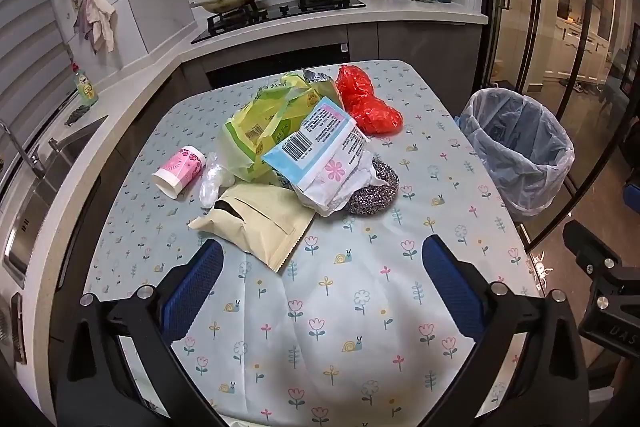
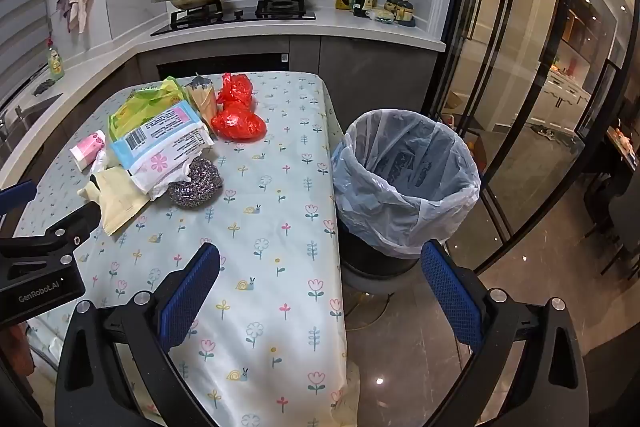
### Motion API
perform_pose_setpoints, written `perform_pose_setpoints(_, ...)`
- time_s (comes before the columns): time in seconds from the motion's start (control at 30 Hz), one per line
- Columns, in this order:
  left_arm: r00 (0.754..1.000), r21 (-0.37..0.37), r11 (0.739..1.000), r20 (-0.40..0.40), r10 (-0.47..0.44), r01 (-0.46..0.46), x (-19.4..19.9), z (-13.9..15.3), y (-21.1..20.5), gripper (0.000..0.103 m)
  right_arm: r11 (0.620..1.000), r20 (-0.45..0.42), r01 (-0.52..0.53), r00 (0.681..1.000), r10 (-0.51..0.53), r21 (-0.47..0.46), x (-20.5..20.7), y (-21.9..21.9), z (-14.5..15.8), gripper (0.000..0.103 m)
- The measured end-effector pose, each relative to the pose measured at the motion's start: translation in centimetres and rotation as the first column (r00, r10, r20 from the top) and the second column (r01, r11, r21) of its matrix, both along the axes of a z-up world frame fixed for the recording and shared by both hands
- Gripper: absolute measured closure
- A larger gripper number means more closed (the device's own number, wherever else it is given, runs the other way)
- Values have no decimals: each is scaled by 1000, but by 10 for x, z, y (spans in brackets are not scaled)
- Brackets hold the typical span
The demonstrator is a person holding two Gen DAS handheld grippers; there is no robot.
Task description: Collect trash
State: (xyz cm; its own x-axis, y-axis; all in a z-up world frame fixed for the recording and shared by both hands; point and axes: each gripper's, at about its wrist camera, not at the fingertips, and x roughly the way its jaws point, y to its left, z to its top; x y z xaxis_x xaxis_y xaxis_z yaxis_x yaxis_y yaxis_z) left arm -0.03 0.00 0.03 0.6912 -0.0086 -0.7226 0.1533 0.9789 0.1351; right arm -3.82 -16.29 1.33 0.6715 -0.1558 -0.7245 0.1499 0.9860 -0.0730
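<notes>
Blue ribbed pads line the fingers of the left gripper [image 1: 322, 259], and its jaws stand wide apart with nothing between them, only the flowered tablecloth [image 1: 340, 327] below. Both grippers point downward at a slant toward the table. Just beyond the left gripper lies the beige paper packet [image 1: 256, 223], flat, with its long axis going from far left to near right; its serrated edge points toward the gripper, and its torn dark opening faces the far left. The left blue pad is near its lower edge, but I cannot tell that it touches. Behind the packet sits the pile of trash: a white and blue wrapper with a barcode [image 1: 320, 155], which leans on a steel scouring pad [image 1: 374, 191], a green plastic bag [image 1: 256, 131], and a red plastic bag [image 1: 366, 103] farther back. A pink paper cup [image 1: 180, 171] lies on its side at the left of the pile, its open mouth pointing to the near left, with a clear crumpled film [image 1: 212, 179] just beside it. The right gripper [image 2: 320, 283] is also fully open and empty; it hangs over the right edge of the table. Beyond its right finger stands the trash bin [image 2: 404, 187], upright on the floor beside the table, lined with a pale translucent bag.
</notes>
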Motion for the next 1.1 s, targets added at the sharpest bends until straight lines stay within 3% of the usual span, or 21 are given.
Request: perform_pose_setpoints(1.1, 999, -8, 999, -8, 37, -37, 1, 0, 7, 8, 1000, 6, -9, 1000, 10, -17, 0, 7, 2, 7)
